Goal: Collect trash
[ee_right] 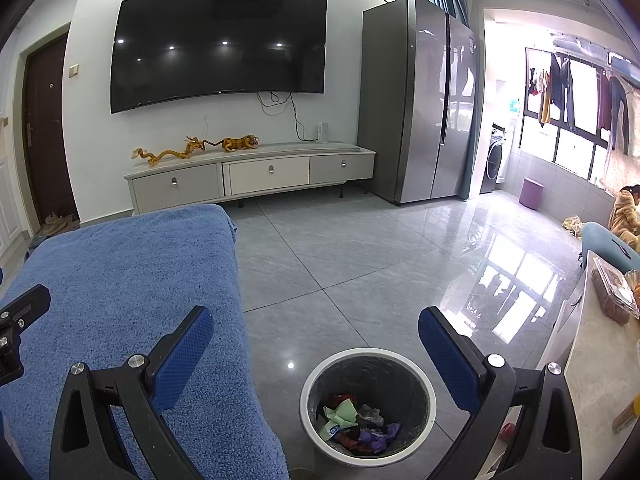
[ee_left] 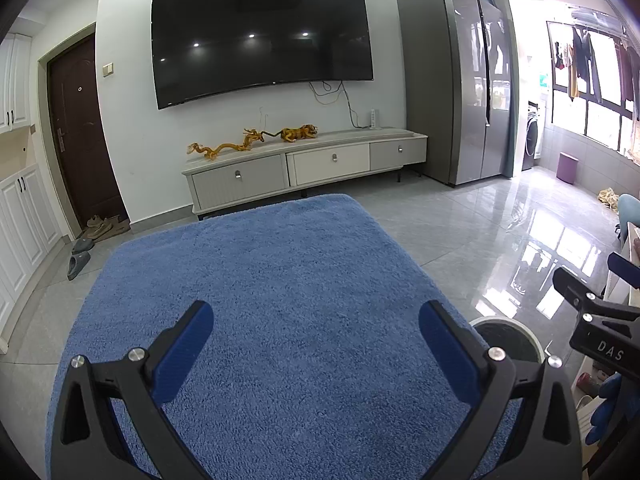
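A round trash bin [ee_right: 368, 364] with a white rim and a black liner stands on the grey tile floor. It holds several crumpled wrappers [ee_right: 352, 424], green, purple, red and grey. My right gripper [ee_right: 316, 340] is open and empty, just above the bin. My left gripper [ee_left: 316, 340] is open and empty over a blue towel-covered surface [ee_left: 280, 280]. No trash shows on the towel. The bin's rim [ee_left: 516, 326] peeks out behind the left gripper's right finger. The right gripper's body [ee_left: 592, 320] shows at the right edge of the left wrist view.
The blue towel surface [ee_right: 132, 292] lies left of the bin. A pale table [ee_right: 596, 360] with food packs stands at the right. Ahead are a white TV cabinet [ee_right: 256, 176], a wall TV [ee_right: 220, 44] and a grey fridge [ee_right: 416, 100]. A person [ee_right: 626, 212] sits far right.
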